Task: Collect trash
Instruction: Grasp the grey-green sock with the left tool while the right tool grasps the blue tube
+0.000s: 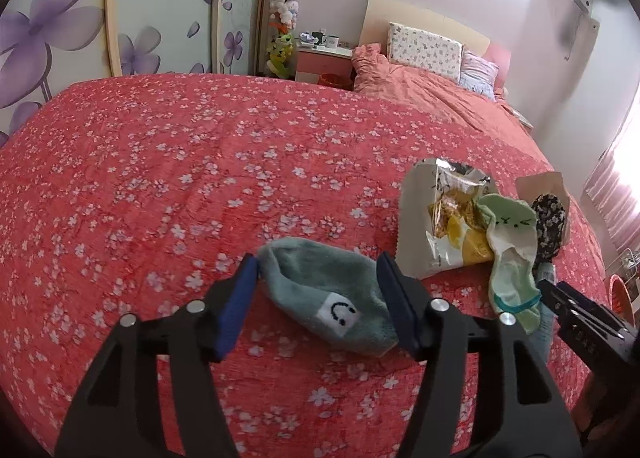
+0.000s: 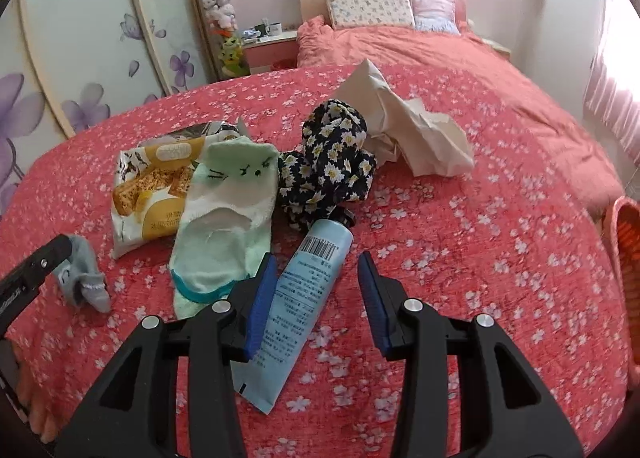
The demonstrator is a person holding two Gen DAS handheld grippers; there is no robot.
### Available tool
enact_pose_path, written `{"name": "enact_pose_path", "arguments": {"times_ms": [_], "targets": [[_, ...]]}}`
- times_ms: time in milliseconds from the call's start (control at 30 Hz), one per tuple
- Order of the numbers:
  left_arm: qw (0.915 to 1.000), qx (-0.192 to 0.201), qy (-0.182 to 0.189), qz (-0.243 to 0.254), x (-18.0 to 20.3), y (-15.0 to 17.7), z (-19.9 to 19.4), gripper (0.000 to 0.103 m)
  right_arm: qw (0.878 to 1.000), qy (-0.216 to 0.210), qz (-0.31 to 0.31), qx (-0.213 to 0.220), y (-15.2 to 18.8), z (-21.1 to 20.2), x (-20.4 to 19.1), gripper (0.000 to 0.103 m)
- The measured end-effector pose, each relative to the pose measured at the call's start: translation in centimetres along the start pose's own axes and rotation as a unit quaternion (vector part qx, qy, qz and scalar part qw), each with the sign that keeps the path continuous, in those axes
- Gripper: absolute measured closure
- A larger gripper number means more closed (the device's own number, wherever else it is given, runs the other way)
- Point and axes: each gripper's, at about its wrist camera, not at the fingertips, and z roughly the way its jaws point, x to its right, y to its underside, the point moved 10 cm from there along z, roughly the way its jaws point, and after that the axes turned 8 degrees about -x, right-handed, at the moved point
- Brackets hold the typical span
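The snack wrapper (image 2: 154, 193), yellow and white and torn open, lies on the red flowered bedspread (image 2: 460, 258) at centre left of the right wrist view, its right edge tucked under a pale green sock (image 2: 224, 217) with a stitched cat face. Just right of that sock sits a bundle of black daisy-print fabric (image 2: 328, 165), and behind it, toward the upper middle, a crumpled sheet of beige paper (image 2: 408, 129). A light blue tube (image 2: 304, 298) runs from the fabric bundle down toward the bottom of the frame, its cap end touching the bundle.

The right gripper (image 2: 318, 290) stands partly open with the tube lying between its blue pads, close against the left one (whether that pad actually presses on it I cannot tell); the right pad is clear of it.

In the left wrist view the left gripper (image 1: 318, 298) is open, a grey-green sock (image 1: 328, 294) with a smiley patch lying on the bedspread between the spread pads, neither pressing it. The wrapper (image 1: 440, 217) lies up and right of it. An orange basket (image 2: 628, 242) shows at the right edge.
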Motion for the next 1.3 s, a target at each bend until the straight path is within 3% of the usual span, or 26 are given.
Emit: {"name": "enact_pose_path", "arguments": {"times_ms": [133, 267, 367, 533, 600, 833, 1033, 1233, 1300], "targets": [[0.9997, -0.020, -0.001, -0.012, -0.1, 0.8, 1.3, 0.040, 0.999, -0.031, 0.034, -0.018, 0.5, 0.2, 0.3, 0.061], [0.9992, -0.020, 0.012, -0.032, -0.5, 0.9, 1.4, 0.039, 1.000, 0.003, -0.005, -0.017, 0.8, 0.6, -0.6, 0.062], [0.9990, -0.019, 0.019, -0.036, -0.9, 1.0, 1.3, 0.039, 0.999, 0.015, -0.032, -0.010, 1.3, 0.3, 0.1, 0.074], [0.9992, -0.021, 0.015, -0.030, -0.8, 1.1, 1.3, 0.039, 1.000, 0.025, 0.000, -0.007, 1.7, -0.4, 4.8, 0.074], [0.9992, -0.021, 0.016, -0.031, -0.8, 1.1, 1.3, 0.039, 1.000, 0.009, 0.012, -0.008, 1.8, -0.6, 6.0, 0.073], [0.9994, -0.024, 0.006, -0.026, -0.6, 1.0, 1.5, 0.039, 1.000, -0.001, 0.019, -0.004, 0.8, -0.1, 6.0, 0.073], [0.9993, -0.024, 0.008, -0.027, -0.6, 0.8, 1.7, 0.039, 1.000, 0.016, 0.019, -0.006, 0.7, 0.0, 6.3, 0.075], [0.9995, -0.027, -0.003, -0.012, -0.6, 0.8, 1.9, 0.036, 1.000, 0.018, 0.017, -0.006, 0.8, 0.0, 6.5, 0.075], [0.9993, -0.035, -0.012, -0.007, -0.3, 0.9, 1.9, 0.031, 1.000, 0.017, 0.018, -0.006, 0.7, 0.1, 6.5, 0.075]]}}
